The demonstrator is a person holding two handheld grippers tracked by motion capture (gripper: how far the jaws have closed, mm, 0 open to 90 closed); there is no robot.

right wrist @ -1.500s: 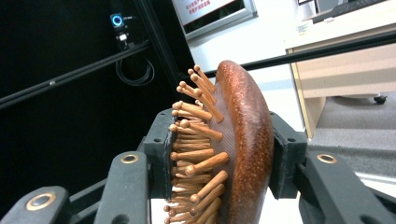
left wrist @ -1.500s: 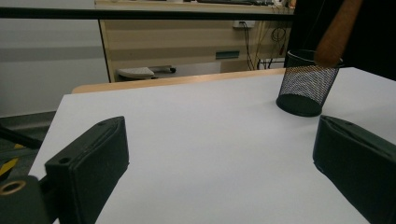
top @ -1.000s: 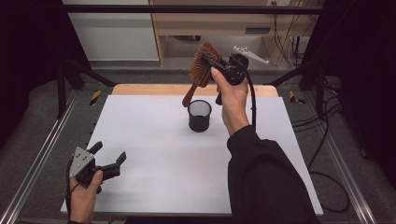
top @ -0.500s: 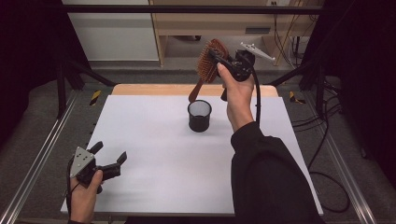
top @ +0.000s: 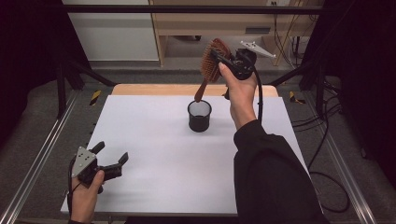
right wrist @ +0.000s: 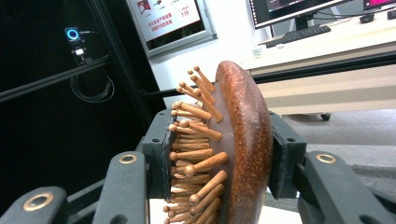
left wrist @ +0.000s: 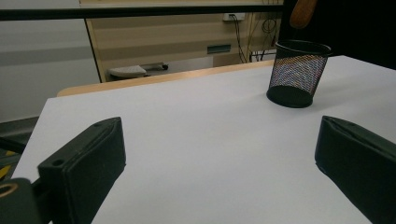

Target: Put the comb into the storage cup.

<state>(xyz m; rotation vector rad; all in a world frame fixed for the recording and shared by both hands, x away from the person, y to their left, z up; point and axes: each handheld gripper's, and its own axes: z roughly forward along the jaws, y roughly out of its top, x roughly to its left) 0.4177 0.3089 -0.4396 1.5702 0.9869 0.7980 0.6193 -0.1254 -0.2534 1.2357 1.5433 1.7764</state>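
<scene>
Right gripper [top: 218,58], clamped on the wooden hairbrush [top: 211,60], has swung it upright, handle now over the mesh cup [top: 199,115] at table's twelve o'clock—drop-in looks imminent; left gripper [top: 111,158] idles, jaws apart.

A white table [top: 154,140] stands before a wooden cabinet [top: 196,28].
</scene>
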